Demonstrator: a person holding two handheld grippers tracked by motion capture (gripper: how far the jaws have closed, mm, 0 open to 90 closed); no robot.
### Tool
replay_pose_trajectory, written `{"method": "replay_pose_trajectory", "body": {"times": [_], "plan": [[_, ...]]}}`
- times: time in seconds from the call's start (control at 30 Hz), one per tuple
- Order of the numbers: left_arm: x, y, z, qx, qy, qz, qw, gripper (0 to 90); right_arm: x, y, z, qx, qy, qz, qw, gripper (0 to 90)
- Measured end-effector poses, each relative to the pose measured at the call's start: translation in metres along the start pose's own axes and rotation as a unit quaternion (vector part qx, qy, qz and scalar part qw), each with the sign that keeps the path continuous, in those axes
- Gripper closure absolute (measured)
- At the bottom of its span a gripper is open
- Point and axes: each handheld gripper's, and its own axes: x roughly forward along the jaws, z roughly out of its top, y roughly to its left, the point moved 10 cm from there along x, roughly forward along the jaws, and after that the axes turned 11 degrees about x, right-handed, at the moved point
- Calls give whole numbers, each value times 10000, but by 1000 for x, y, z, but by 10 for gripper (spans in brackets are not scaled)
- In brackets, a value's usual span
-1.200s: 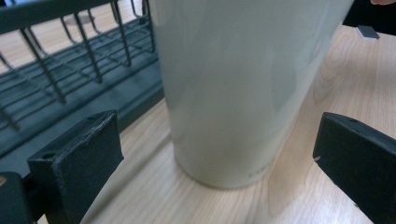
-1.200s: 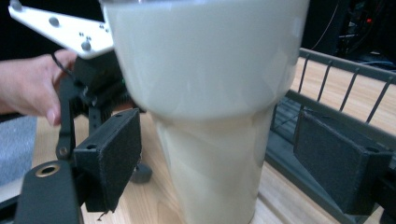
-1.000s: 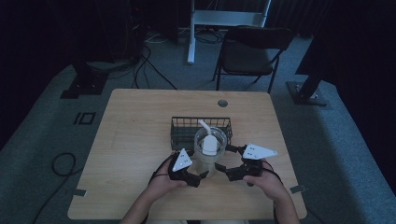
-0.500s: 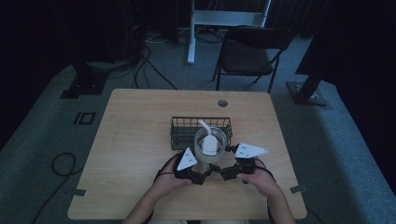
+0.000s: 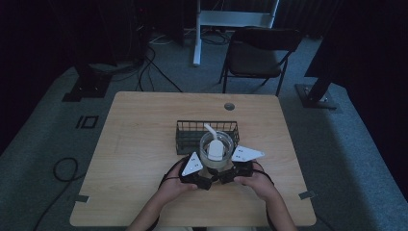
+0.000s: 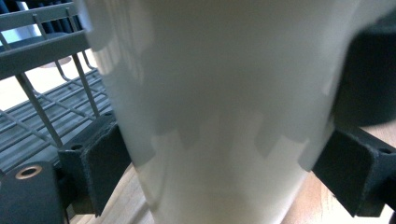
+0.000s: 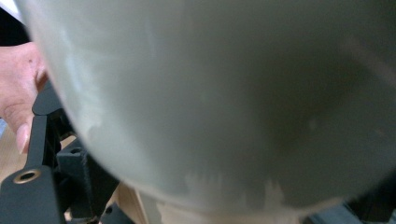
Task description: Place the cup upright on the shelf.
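A translucent plastic cup (image 5: 227,144) stands on the wooden table (image 5: 139,159), just in front of a black wire basket (image 5: 190,132). A white scoop-like piece (image 5: 214,149) sticks up out of the cup. My left gripper (image 5: 208,177) comes in from the cup's near left. In the left gripper view the cup (image 6: 219,107) sits between both jaws of the left gripper (image 6: 224,182), and each pad touches its wall. My right gripper (image 5: 226,174) presses in from the near right. Its own view is taken up by the cup's rounded wall (image 7: 224,93), with the jaws of the right gripper (image 7: 224,207) mostly hidden below it.
The wire basket stands directly behind the cup, and its bars (image 6: 51,93) run close to my left jaw. A round cable hole (image 5: 229,106) lies near the table's far edge, and a chair (image 5: 262,57) stands beyond it. Bare tabletop stretches to the left and right.
Both grippers have moved inward toward the cup, the right one sliding left until it is up against it. The cup and basket have stayed put.
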Motion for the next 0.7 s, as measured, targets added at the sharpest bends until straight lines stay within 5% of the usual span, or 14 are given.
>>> {"method": "replay_pose_trajectory", "body": {"times": [0.27,0.4,0.57,0.7], "plan": [[0,-1,2,20,115,-77,9999,110,2,2,0,24,-59,33,10000,87],[0,-5,6,-220,47,-205,9995,110,0,3,1,114,-119,89,9998,87],[-4,-1,22,-427,-184,-274,9985,110,-4,4,14,235,-345,154,9990,87],[-10,7,38,-283,-259,-238,9990,110,-8,6,32,240,-491,165,9984,87]]}}
